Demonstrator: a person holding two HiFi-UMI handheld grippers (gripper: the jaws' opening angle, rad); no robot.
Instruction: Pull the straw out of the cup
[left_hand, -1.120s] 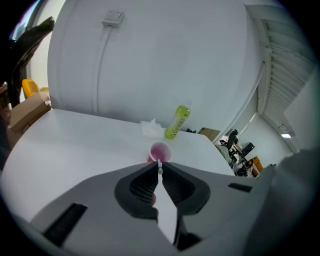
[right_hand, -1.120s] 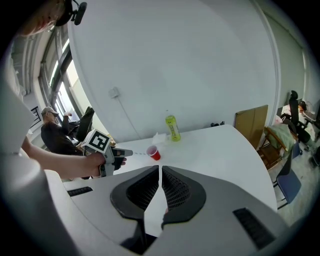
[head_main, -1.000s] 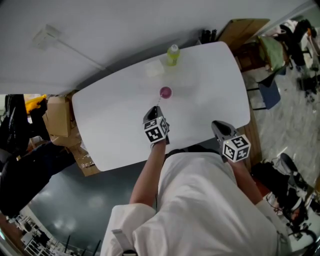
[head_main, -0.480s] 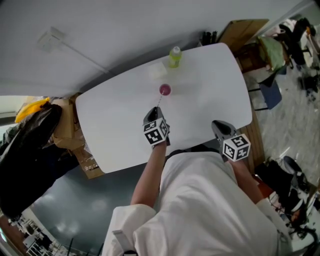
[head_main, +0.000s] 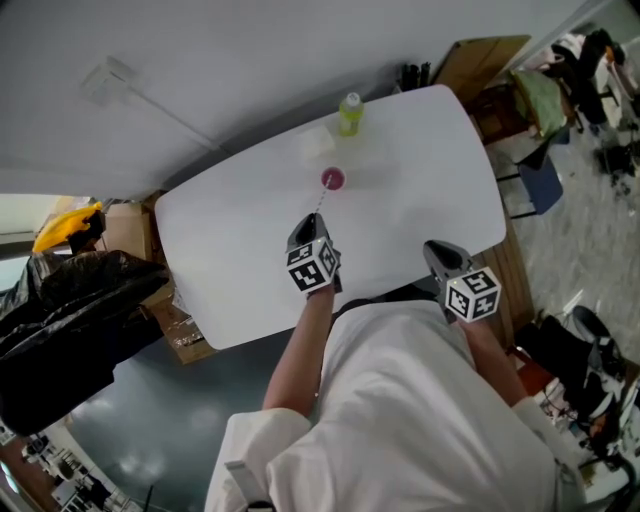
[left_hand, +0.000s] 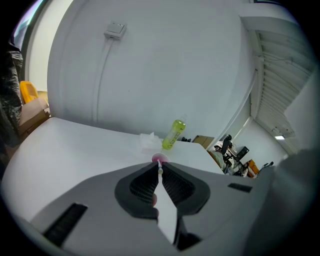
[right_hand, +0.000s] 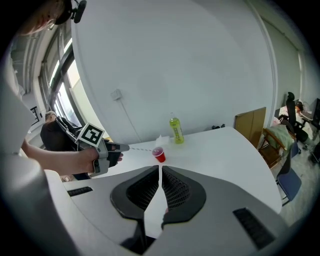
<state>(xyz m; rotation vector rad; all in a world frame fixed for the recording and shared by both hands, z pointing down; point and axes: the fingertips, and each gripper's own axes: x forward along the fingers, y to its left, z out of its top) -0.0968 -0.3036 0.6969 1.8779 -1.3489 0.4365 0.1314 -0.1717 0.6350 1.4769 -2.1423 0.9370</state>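
A small red cup (head_main: 332, 179) stands upright on the white table (head_main: 420, 160). A thin white straw (head_main: 322, 198) slants from the cup's rim back to my left gripper (head_main: 316, 218), which is shut on the straw's near end. In the left gripper view the straw (left_hand: 160, 170) sits pinched between the pads, with the cup (left_hand: 159, 160) just beyond. From the right gripper view, the straw (right_hand: 140, 148) spans from the left gripper (right_hand: 125, 147) to the rim of the cup (right_hand: 159, 155). My right gripper (head_main: 432, 248) hovers over the table's near right edge, shut and empty.
A green bottle (head_main: 348, 111) and a crumpled white tissue (head_main: 316, 141) sit behind the cup at the table's far edge. Cardboard boxes (head_main: 125, 235) and a black bag (head_main: 70, 320) lie left of the table, a chair (head_main: 535, 180) and clutter to the right.
My left gripper has lifted slightly with the straw still gripped. The right gripper has kept still. The black bag at the left has shifted in view.
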